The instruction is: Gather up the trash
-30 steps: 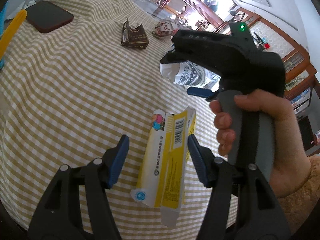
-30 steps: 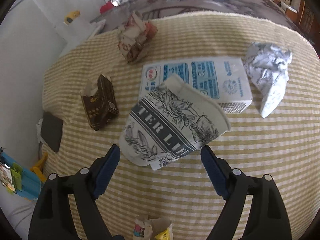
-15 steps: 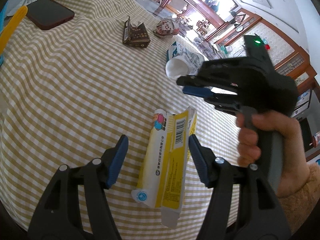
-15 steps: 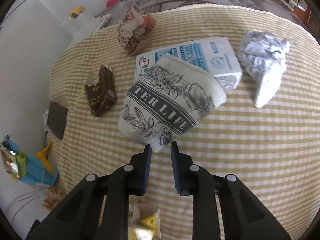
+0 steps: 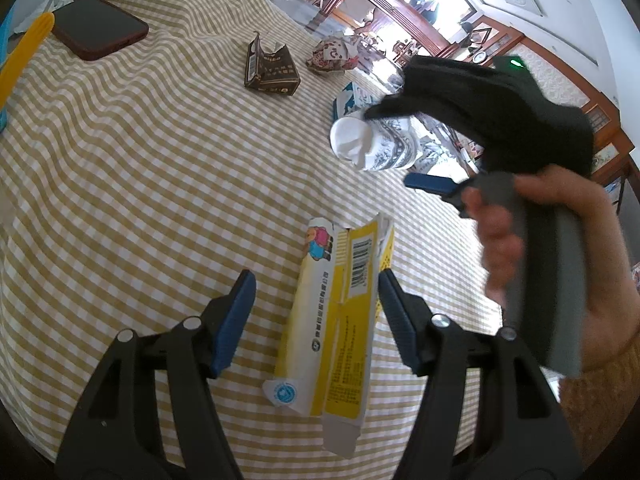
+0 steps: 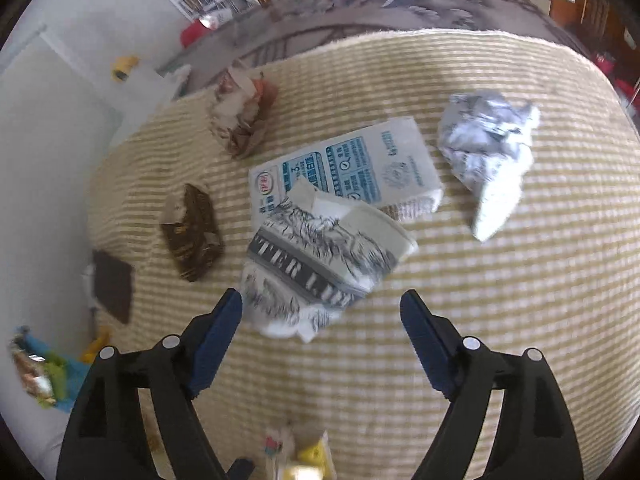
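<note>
Checked cloth (image 6: 500, 320) strewn with litter. The right gripper (image 6: 321, 320) has its jaws opening wide, nothing pinched, and the crumpled paper cup (image 6: 320, 268) lies just ahead at twelve o'clock, long axis toward two. The left gripper (image 5: 316, 316) hangs half-spread, loosely straddling the yellow carton (image 5: 340, 320) without touching it.

left wrist: I'm looking slantwise down across the checked tablecloth (image 5: 140, 168), close in | right wrist: I'm looking steeply down, close over it | shared: both are catching the printed paper cup (image 5: 376, 148) (image 6: 320, 264) and brown carton (image 5: 272, 72) (image 6: 192, 236)
</note>
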Available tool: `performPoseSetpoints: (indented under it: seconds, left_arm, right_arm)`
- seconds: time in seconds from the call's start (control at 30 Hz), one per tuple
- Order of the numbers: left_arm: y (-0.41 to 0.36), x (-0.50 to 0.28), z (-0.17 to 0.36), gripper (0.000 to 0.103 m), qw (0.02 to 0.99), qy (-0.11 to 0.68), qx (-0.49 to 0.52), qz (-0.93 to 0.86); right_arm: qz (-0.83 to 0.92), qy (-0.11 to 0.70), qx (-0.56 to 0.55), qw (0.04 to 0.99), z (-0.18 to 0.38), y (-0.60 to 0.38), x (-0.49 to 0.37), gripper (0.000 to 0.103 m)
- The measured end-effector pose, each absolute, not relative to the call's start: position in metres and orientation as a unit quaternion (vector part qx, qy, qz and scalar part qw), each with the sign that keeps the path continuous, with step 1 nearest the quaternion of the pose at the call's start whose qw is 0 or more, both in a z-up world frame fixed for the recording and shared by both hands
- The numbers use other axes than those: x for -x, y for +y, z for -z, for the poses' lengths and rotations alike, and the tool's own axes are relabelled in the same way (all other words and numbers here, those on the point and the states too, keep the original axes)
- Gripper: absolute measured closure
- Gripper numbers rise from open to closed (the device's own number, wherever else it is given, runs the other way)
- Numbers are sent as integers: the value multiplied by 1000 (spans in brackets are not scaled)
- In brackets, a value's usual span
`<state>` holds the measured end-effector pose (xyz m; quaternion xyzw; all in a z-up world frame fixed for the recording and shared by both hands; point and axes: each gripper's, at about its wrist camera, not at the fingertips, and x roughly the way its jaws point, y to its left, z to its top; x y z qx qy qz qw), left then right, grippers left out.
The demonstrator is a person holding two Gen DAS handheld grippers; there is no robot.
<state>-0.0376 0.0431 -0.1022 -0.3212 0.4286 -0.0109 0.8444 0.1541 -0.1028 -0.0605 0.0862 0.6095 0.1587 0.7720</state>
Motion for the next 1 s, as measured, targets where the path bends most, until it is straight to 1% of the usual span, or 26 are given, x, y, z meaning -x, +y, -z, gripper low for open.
performPoseSetpoints:
  seconds: [0.1, 0.17, 0.23, 0.3, 0.37, 0.6, 0.77, 0.9, 1.0]
  left_arm:
    - [42, 37, 103, 42, 844, 429, 322, 11]
    - [42, 36, 103, 42, 844, 430, 321, 11]
    - [42, 36, 103, 42, 844, 429, 321, 12]
    - [42, 36, 103, 42, 845, 429, 320, 12]
    - [42, 35, 103, 42, 845, 429, 320, 11]
    - [43, 37, 101, 42, 850, 426, 311, 7]
    - [43, 37, 101, 42, 849, 427, 312, 10]
    - [36, 34, 101, 42, 850, 428, 306, 22]
    - [30, 30, 103, 40, 851, 434, 294, 29]
  right_arm:
    - [-171, 616, -68, 766, 64, -89, -159, 20]
    - [-184, 619, -48, 762, 66, -81, -160, 22]
    - [-201, 621, -46, 756, 66, -77, -160, 30]
    - [-218, 626, -57, 747, 67, -75, -158, 45]
    - [-226, 629, -63, 741, 68, -72, -157, 49]
    - [-237, 610, -83, 751, 53, -104, -141, 50]
    - [-233, 580, -22, 780, 26, -148, -116, 50]
    - [-229, 568, 11, 790, 16, -183, -88, 50]
    - [-223, 561, 36, 796, 16, -196, -69, 50]
